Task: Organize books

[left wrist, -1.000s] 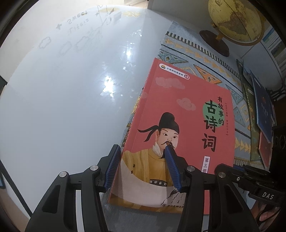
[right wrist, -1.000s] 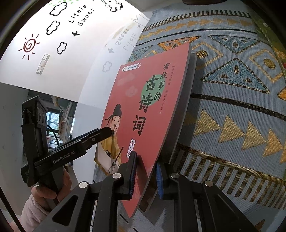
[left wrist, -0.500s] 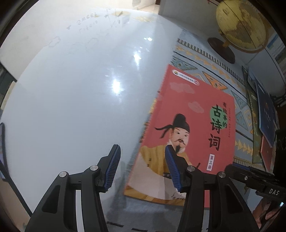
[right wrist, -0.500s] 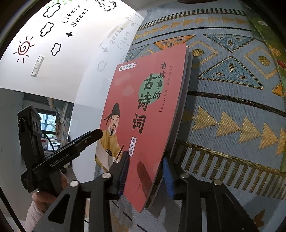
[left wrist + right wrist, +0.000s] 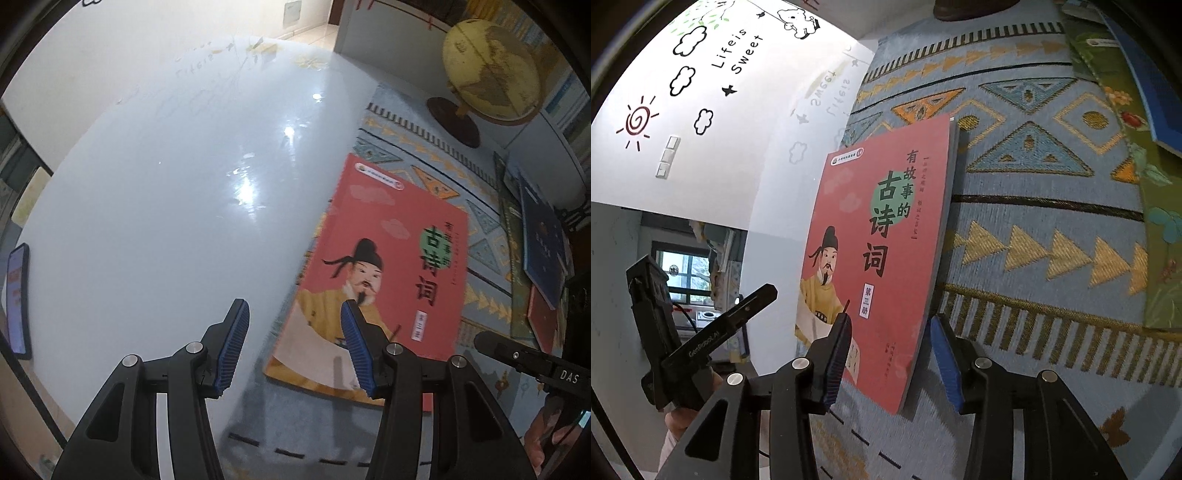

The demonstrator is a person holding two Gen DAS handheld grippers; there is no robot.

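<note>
A red book (image 5: 384, 266) with a yellow-robed figure on its cover lies flat on the patterned cloth (image 5: 484, 295), its left edge at the cloth's border. My left gripper (image 5: 291, 306) hangs open above the white table, its right finger over the book's near left corner, nothing between the pads. In the right wrist view the same red book (image 5: 886, 240) has its near corner between the fingers of my right gripper (image 5: 891, 321), which stands open with both pads clear of the cover. A grey edge shows under the book's right side.
More books lie at the cloth's right: a blue book (image 5: 543, 251), a green book (image 5: 1156, 221) and a red one (image 5: 543, 321). A globe (image 5: 491, 74) stands at the back. A phone (image 5: 16, 299) rests at the white table's (image 5: 166, 203) left edge.
My right gripper has opened and let go of the red book's corner, and the book has settled flat. My left gripper has lifted and drifted left, off the book's left edge.
</note>
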